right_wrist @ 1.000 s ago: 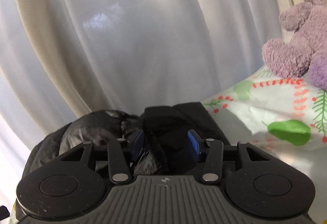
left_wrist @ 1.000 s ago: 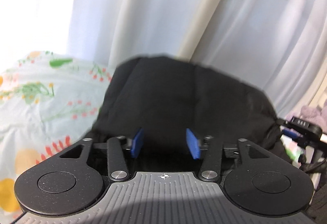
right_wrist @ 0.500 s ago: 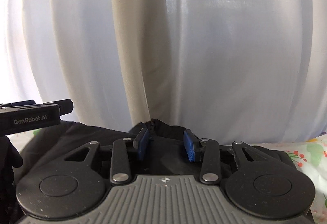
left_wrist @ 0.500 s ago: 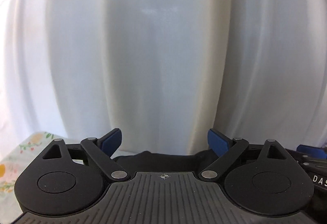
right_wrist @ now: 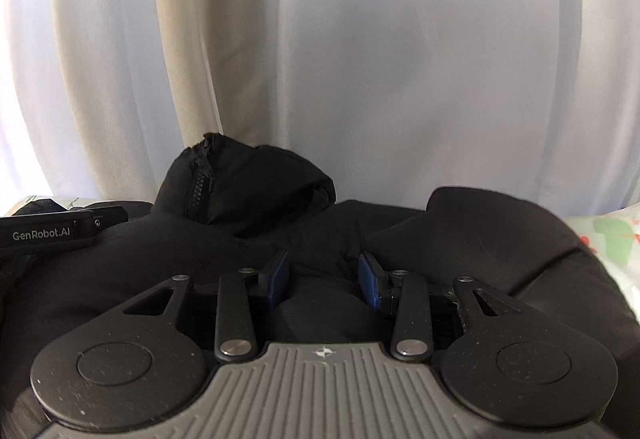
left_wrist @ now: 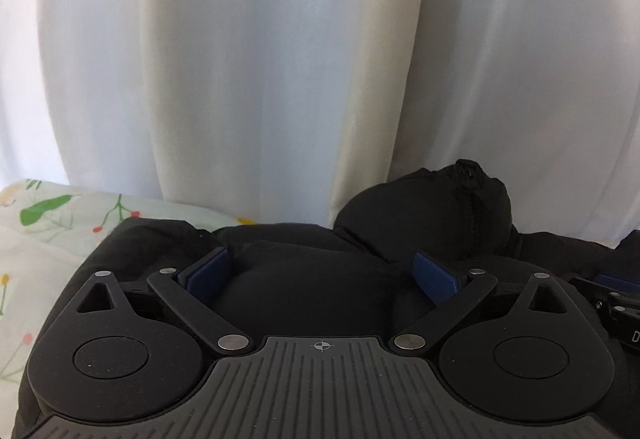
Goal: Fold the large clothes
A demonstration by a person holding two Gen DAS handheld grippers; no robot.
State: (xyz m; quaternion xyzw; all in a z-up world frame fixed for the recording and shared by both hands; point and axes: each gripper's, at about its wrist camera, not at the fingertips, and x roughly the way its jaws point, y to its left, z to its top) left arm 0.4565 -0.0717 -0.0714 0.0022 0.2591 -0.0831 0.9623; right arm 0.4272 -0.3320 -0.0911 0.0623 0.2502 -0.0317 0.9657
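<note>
Right wrist, black jacket (right_wrist: 304, 239), bunched, zipper (right_wrist: 198, 183) showing

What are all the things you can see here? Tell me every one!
jacket: one, black and puffy, lying bunched on the bed in front of both grippers, its zipper on the raised part at the back.
bedsheet: one, white with green leaves and red dots, under the jacket, showing at the sides.
curtain: one, white, hanging in folds behind the bed.
left gripper: one, black with blue pads, jaws opening wide over the jacket, fabric bulging between them, not pinched.
right gripper: one, black with blue pads, jaws narrower, jacket fabric between them; whether they press it I cannot tell.
</note>
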